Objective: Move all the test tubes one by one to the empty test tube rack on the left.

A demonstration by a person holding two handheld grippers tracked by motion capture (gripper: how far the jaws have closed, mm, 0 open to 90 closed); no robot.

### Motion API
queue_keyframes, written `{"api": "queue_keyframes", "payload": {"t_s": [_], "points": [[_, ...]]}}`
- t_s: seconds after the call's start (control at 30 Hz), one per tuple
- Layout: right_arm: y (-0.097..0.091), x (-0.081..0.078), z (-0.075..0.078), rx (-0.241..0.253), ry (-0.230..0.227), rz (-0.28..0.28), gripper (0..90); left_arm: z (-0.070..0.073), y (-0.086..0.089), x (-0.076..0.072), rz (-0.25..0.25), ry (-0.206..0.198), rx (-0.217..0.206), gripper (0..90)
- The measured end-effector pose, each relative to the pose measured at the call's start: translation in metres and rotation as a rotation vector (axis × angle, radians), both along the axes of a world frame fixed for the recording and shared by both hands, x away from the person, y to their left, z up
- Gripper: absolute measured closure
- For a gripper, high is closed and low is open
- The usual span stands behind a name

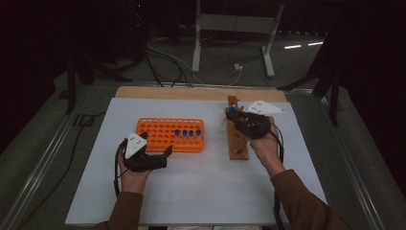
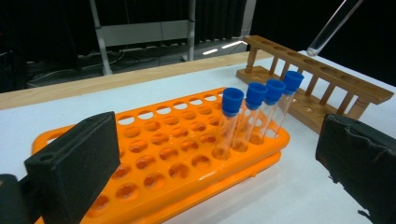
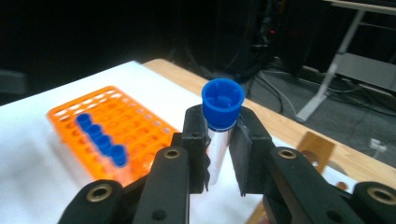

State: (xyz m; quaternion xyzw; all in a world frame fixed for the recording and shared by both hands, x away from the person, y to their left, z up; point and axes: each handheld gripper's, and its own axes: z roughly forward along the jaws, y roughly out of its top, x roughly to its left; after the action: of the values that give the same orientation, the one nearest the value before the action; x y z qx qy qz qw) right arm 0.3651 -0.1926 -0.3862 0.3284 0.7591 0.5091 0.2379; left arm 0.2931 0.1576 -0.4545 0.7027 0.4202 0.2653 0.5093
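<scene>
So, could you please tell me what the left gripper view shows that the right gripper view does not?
Left gripper view alone: its own open jaws, the full wooden rack, and a clear tube's bottom end above that rack. Right gripper view alone: the right gripper shut on a blue-capped tube, seen cap first. Shared: the orange rack holding four capped tubes on the white table.
</scene>
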Motion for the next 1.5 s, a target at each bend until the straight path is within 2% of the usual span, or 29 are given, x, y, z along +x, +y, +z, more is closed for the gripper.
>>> {"api": "queue_keyframes", "payload": {"t_s": [0.23,0.37,0.53,0.7,1.23,1.37,1.5], "points": [[0.01,-0.014,-0.001,0.01,0.02,0.063,77.2,0.006,-0.007,-0.002,-0.016,-0.014,-0.004,0.8],[0.015,-0.019,-0.004,0.035,0.054,0.087,77.2,0.008,-0.01,-0.002,-0.026,-0.018,0.0,0.8],[0.025,-0.024,-0.006,0.019,0.072,0.118,77.0,0.011,-0.016,-0.003,-0.053,-0.023,0.017,0.8],[0.033,-0.029,-0.005,0.005,0.087,0.147,77.0,0.016,-0.02,-0.004,-0.079,-0.022,0.01,0.8],[0.056,-0.036,-0.002,0.002,0.119,0.223,76.9,0.024,-0.037,-0.003,-0.137,-0.029,0.006,0.8],[0.062,-0.037,-0.001,0.002,0.126,0.241,76.9,0.025,-0.042,-0.003,-0.159,-0.023,0.019,1.8],[0.067,-0.038,-0.003,0.006,0.142,0.258,76.9,0.026,-0.048,-0.004,-0.164,-0.035,0.041,5.2]]}}
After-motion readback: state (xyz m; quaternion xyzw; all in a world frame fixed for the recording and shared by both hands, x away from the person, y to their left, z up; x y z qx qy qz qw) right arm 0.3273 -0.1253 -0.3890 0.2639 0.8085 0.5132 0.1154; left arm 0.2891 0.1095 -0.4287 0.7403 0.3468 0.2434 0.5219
